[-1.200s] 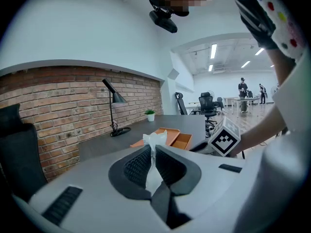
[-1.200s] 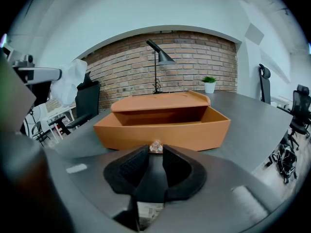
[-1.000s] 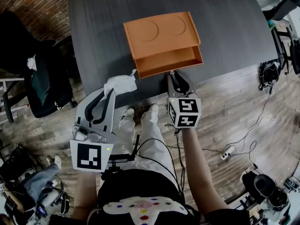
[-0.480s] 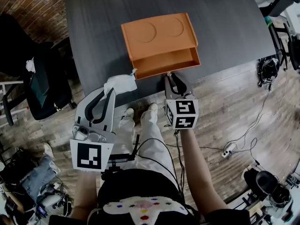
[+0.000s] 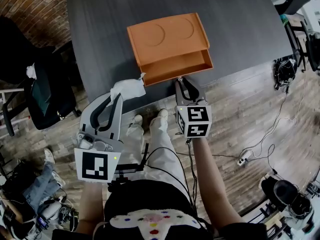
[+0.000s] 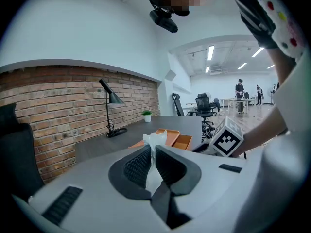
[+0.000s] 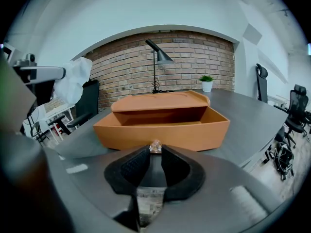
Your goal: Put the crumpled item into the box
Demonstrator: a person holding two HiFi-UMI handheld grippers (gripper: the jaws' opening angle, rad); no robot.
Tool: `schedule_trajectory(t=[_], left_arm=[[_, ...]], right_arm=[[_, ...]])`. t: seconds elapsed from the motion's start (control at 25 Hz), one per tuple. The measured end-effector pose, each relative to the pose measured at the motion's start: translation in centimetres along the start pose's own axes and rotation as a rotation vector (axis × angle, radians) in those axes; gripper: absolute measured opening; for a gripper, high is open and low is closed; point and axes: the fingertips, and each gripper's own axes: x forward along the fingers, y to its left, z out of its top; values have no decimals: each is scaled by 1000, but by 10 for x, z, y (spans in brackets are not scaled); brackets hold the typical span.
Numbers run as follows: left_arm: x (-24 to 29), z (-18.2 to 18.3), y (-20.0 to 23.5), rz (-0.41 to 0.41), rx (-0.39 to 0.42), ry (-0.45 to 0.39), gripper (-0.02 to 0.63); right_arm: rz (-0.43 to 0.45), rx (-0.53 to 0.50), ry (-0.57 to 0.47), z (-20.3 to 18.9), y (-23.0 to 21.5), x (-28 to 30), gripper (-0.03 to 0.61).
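1. At near edge of table [image 5: 100, 59]: one orange box [image 5: 165, 39], open, free tabletop beyond and beside it.
2. One crumpled white tissue [image 5: 128, 89] clenched in my left claw [image 6: 152, 152], at that edge.
3. One tiny shiny scrap [image 7: 155, 146] pinched in my right claw [image 5: 182, 81].

The orange box [image 5: 167, 46] sat slightly further left in the head view than before. At lower left, a bystander's legs [image 5: 32, 184] had shifted toward the picture's edge.

Orange plastic open box [image 5: 167, 39], plain. Dark grey wood-grain bench [image 5: 105, 19]. White crumpled tissue [image 5: 127, 89]. Light grey left gripper [image 5: 120, 97] and right gripper [image 5: 182, 80], black ribbed fingers [image 6: 138, 166], black-and-white square-marker cubes. Small pale pinkish clear bit [image 7: 155, 146]. Red-brown brick wall [image 6: 53, 110].
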Motion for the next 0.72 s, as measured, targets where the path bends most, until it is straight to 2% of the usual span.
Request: schedule_trajectory(t=[0.52,0.72], left_arm=[[8,1,-7,-25,-1,-2,29],[8,3,-8,-38,7,0,29]], right_arm=[[-10,35,29,-25,-2,-23,83],[-19,72,12,-21,-1,-28,83]])
